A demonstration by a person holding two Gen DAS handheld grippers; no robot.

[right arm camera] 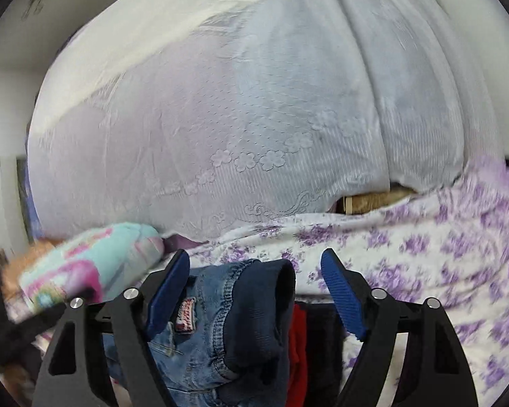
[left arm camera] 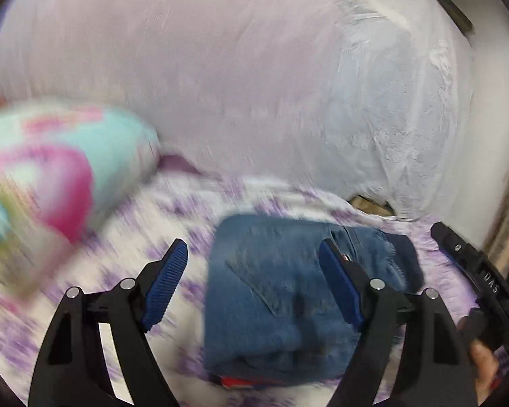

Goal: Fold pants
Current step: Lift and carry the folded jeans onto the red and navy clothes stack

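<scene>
My left gripper [left arm camera: 254, 281] hangs released above the folded jeans [left arm camera: 278, 305], its 2 blue pads spread wide with nothing between them. My right gripper [right arm camera: 254, 291] is likewise unclenched, its jaws straddling the bundle's rolled dark waistband [right arm camera: 264, 312] without pinching it. The jeans lie as a compact packet on the purple-flowered bedsheet [right arm camera: 441, 254], so I judge the folding nearly done; what remains is probably a final press or squaring of edges, though motion blur makes the layers hard to read. Something red [right arm camera: 298, 342] shows beside the denim. Open sheet lies to the right; the bright fleece blanket [left arm camera: 51, 176] crowds the left, and the white lace curtain [right arm camera: 254, 118] closes the far side.
</scene>
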